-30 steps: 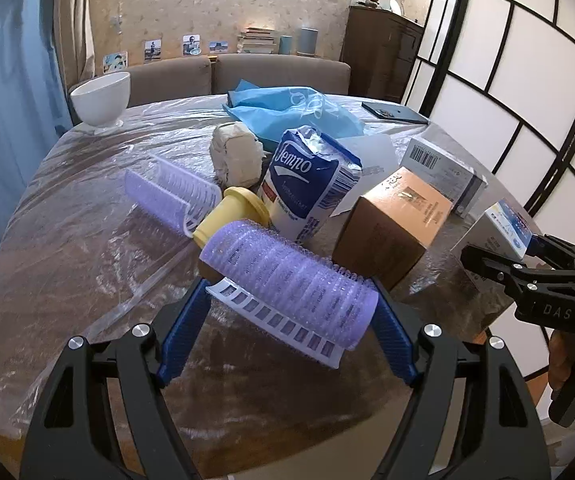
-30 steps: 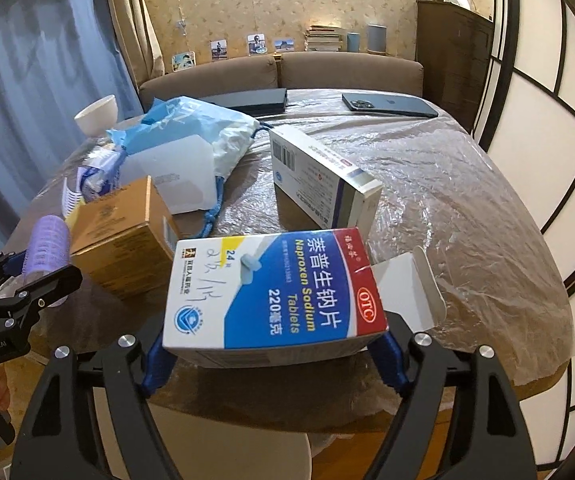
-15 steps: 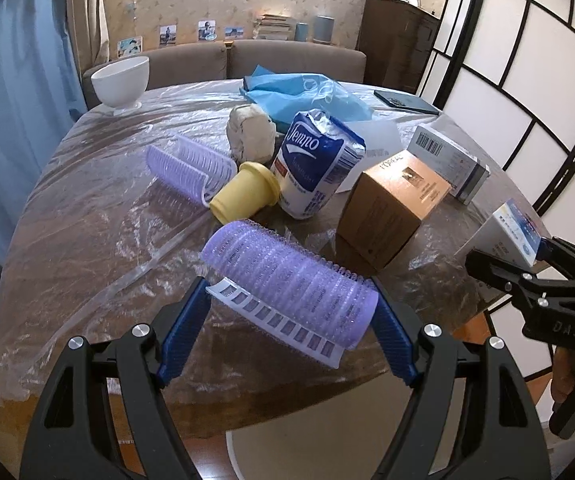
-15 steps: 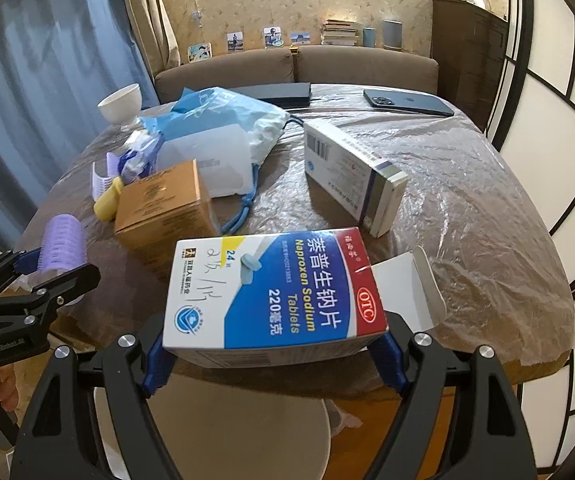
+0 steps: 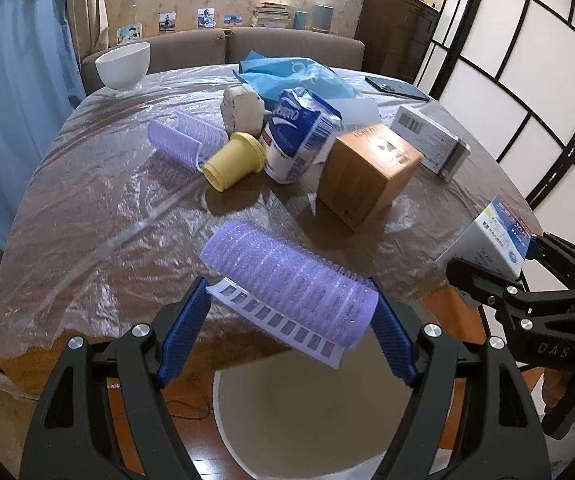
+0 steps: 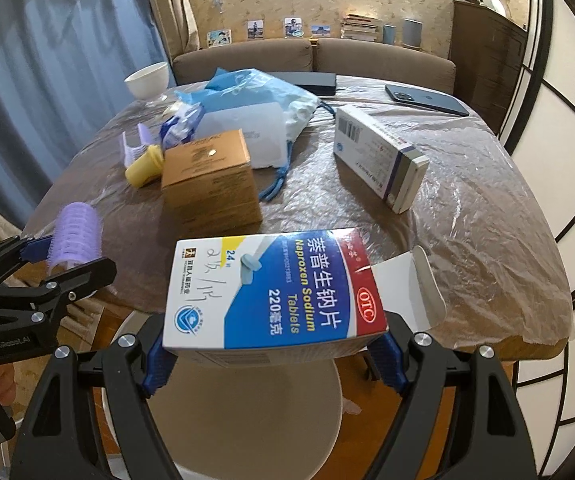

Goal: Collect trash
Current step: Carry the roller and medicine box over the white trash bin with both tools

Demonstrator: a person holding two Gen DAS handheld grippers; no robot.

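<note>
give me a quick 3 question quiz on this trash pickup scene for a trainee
1. True or false: the left tool is shut on the purple hair roller.
2. Multiple choice: what does the right tool hold? A) brown cardboard box B) Naproxen Sodium tablet box C) white bowl
3. Fill in: the yellow cup lies on its ____ on the table.

Key
1. True; the roller sits clamped between both blue pads.
2. B; the Naproxen Sodium tablet box is gripped, its end flap open. The brown cardboard box and white bowl stand on the table.
3. side
</note>
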